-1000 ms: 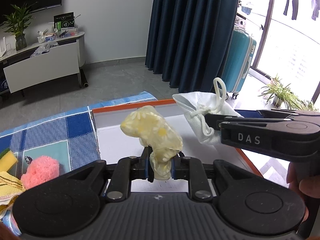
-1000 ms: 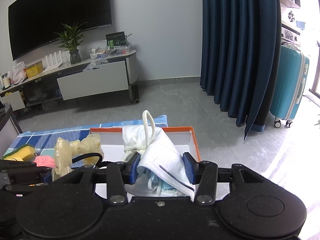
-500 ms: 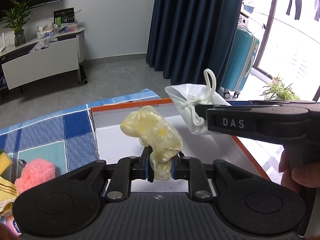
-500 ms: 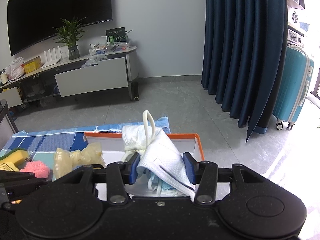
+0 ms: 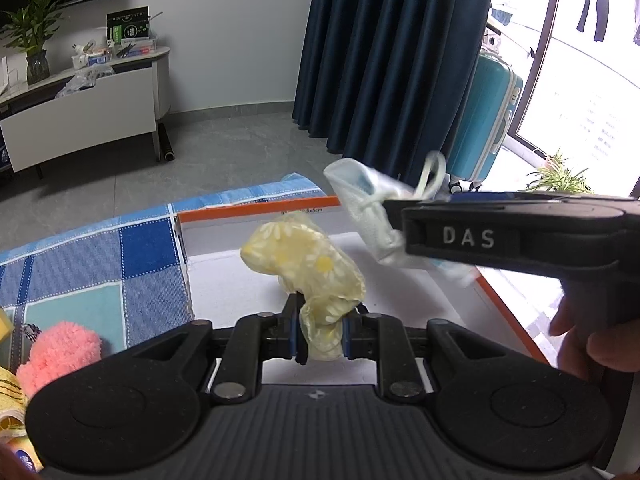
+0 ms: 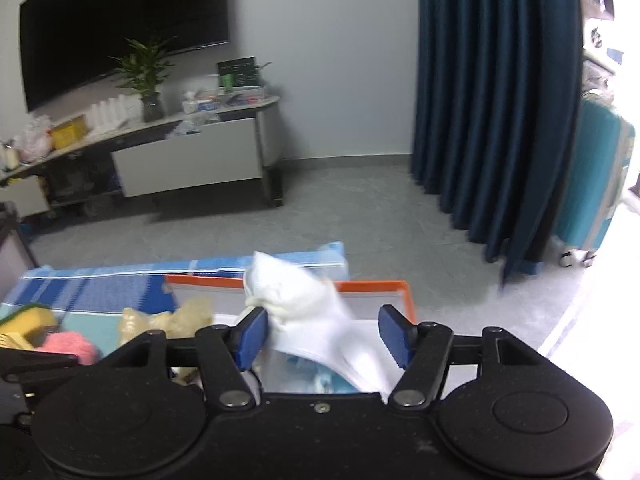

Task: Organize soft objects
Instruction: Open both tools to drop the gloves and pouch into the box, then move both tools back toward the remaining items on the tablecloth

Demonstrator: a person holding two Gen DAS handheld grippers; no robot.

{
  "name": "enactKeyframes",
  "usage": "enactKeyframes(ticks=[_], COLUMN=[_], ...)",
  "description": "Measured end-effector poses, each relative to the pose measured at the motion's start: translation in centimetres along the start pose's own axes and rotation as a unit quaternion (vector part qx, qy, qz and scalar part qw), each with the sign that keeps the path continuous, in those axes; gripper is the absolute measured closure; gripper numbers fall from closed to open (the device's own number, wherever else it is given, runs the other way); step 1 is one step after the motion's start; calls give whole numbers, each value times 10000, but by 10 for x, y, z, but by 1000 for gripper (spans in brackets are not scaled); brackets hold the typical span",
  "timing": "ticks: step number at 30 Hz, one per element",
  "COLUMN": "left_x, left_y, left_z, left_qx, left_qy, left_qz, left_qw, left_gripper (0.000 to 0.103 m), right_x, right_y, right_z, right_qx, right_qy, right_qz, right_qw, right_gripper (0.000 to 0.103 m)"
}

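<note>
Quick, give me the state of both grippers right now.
Left gripper: shut on the yellow daisy-print cloth.
Right gripper: open; the white face masks sit loose between its fingers, above the orange-rimmed white box.

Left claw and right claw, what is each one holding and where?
Left claw pinches the yellow daisy cloth at its lower end; right claw is open, face masks falling free.

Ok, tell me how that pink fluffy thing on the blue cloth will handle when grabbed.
The pink fluffy thing looks plush and shaggy, so it will probably squash flat between the fingers. It seems light and should lift easily. Lying slumped on the checked cloth, it looks unlikely to roll away.
</note>
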State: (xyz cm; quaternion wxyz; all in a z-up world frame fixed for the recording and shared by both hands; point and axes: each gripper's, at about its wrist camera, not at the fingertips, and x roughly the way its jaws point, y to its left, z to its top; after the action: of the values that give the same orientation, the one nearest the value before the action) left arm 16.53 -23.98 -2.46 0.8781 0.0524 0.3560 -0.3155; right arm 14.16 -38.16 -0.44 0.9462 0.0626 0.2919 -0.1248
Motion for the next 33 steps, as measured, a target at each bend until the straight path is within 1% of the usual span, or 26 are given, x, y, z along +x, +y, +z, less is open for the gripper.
enactKeyframes(ticks=[1,6,8,9,10,11,12,13,16,18,19,21,22,24,25,27,33], left_x=[1,3,3,2,0,-1,-3,-6,-13,-19,-23,-32,-37,-48,-54,-64,-83], left_y=[0,-3,-4,-4,-5,-6,-7,-8,-9,-9,-8,-8,-8,-9,-10,-9,3], left_z=[0,-2,-3,-3,-4,-4,-5,-5,-6,-7,-7,-8,-9,-11,-12,-16,-27], left_qx=[-11,-73,-108,-140,-158,-157,-137,-118,-90,-109,-127,-135,-128,-90,-60,-24,-135], left_qy=[15,76,111,109,122,119,96,65,29,18,-5,-42,-72,-142,-195,-293,-344], left_qz=[-19,-113,-221,-308,-383,-426,-438,-424,-424,-416,-387,-287,-207,-1,108,263,567], left_qw=[10000,9999,9996,9994,9991,9989,9989,9990,9991,9991,9992,9995,9997,9999,9997,9992,9977], left_gripper=[81,80,77,73,65,59,44,35,31,24,20,15,9,2,0,0,0], right_x=[-3,-16,-20,-23,-25,-28,-31,-33,-42,-49,-52,-59,-63,-70,-74,-80,-91], right_y=[0,-8,-8,-9,-10,-11,-13,-13,-14,-14,-14,-14,-12,-9,-8,-4,12], right_z=[-1,-2,0,0,0,0,1,1,0,-1,-1,-3,-4,-8,-10,-16,-30], right_qx=[-7,97,40,55,105,158,206,233,219,230,247,272,269,276,278,270,234], right_qy=[-47,-134,-191,-231,-261,-275,-283,-299,-344,-375,-397,-414,-416,-423,-417,-388,-277], right_qz=[-8,387,237,168,155,205,237,221,226,216,222,220,218,187,210,260,352], right_qw=[10000,9991,9995,9996,9995,9993,9991,9990,9989,9988,9987,9985,9985,9986,9985,9985,9987], right_gripper=[28,26,26,26,26,26,26,26,26,26,26,26,26,25,25,25,25])
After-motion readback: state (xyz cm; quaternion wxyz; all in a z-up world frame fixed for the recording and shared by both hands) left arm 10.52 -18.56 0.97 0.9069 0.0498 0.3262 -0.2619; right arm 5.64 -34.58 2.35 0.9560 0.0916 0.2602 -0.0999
